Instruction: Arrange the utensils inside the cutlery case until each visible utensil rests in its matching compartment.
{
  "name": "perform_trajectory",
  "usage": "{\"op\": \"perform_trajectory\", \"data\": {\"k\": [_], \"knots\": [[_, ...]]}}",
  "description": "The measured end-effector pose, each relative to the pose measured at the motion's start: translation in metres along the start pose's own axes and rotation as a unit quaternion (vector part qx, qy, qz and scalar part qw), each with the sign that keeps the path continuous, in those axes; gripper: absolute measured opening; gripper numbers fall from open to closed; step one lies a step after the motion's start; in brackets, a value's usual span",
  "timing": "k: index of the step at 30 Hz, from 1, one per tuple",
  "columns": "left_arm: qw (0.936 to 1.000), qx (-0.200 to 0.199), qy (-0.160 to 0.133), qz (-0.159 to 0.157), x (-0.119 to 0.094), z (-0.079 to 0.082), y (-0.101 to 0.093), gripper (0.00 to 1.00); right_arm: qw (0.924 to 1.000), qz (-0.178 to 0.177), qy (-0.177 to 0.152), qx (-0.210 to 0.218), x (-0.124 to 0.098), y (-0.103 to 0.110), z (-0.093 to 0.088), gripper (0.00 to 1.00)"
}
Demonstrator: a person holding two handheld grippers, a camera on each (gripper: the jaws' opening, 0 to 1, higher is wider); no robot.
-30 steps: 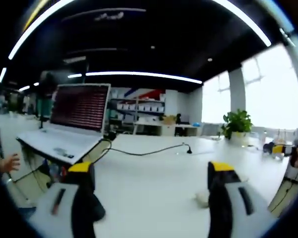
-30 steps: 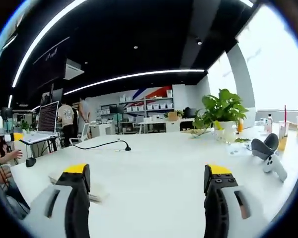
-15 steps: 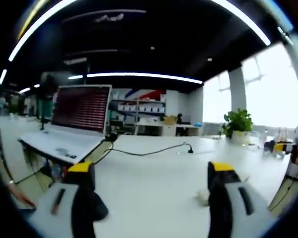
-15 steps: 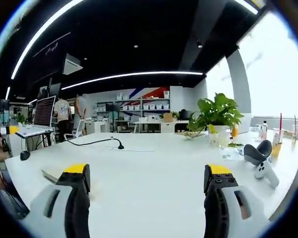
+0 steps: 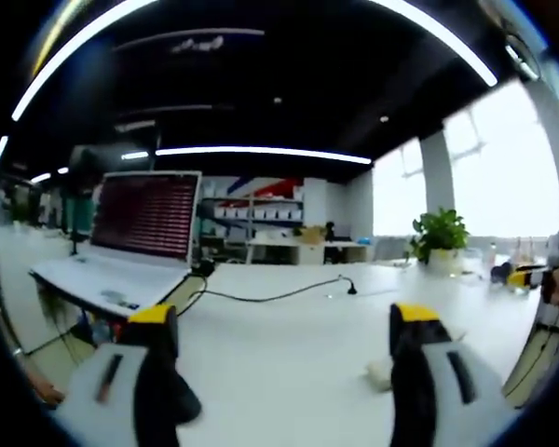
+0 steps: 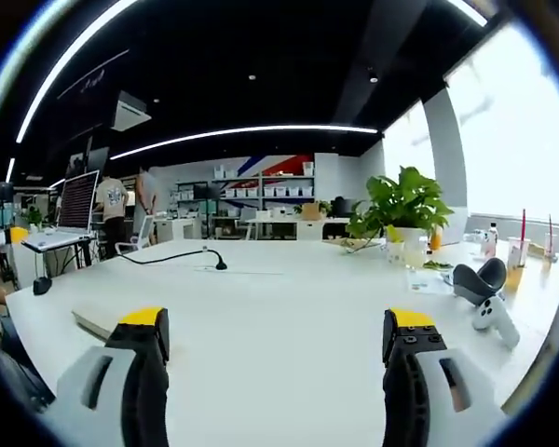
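1. The left gripper (image 5: pixel 284 354) is hovering over the white bench (image 5: pixel 279 326); its fingers (image 5: pixel 154 321) are standing wide apart and gripping nothing.
2. The right gripper (image 6: pixel 278 358) is hovering over the same bench, its fingers (image 6: pixel 405 326) likewise spread wide and empty.
3. Landmark: the open laptop (image 5: pixel 130 242), sitting at the bench's left edge in the left gripper view.
4. A black cable (image 5: pixel 270 293) is trailing across the bench to the right of the laptop.
5. A potted plant (image 6: pixel 396 209) is standing well apart from the laptop, toward the windows.
6. A flat pale slab (image 6: pixel 98 321) is lying just beyond the right gripper's left finger; I cannot tell whether it is the cutlery case.
7. White controllers (image 6: pixel 484 293) are resting far from the laptop, beside the plant.
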State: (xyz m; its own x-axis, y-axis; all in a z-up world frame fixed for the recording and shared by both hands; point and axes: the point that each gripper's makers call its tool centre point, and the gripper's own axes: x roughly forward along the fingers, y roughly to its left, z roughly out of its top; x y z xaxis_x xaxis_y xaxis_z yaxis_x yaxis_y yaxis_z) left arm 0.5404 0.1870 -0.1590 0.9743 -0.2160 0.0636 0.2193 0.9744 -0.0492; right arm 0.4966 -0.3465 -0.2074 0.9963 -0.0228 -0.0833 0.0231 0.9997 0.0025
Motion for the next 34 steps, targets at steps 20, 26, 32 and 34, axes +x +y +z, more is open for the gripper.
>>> {"op": "perform_trajectory", "data": {"k": [20, 26, 32, 34], "knots": [[0.9999, 0.002, 0.009, -0.004, 0.001, -0.007, -0.003, 1.0, 0.9999, 0.004, -0.001, 0.015, -0.001, -0.004, -0.005, 0.99], [1.0, 0.005, 0.007, 0.001, -0.002, -0.005, -0.001, 1.0, 0.9999, 0.007, 0.0, 0.015, 0.001, -0.005, -0.006, 0.99], [1.0, 0.006, 0.004, -0.002, -0.002, -0.004, -0.004, 1.0, 0.9962, 0.046, -0.06, 0.044, -0.001, 0.01, 0.013, 0.99], [1.0, 0.006, 0.005, -0.002, -0.003, -0.004, -0.004, 1.0, 0.9949, 0.039, -0.084, 0.04, -0.005, 0.009, 0.022, 0.99]]}}
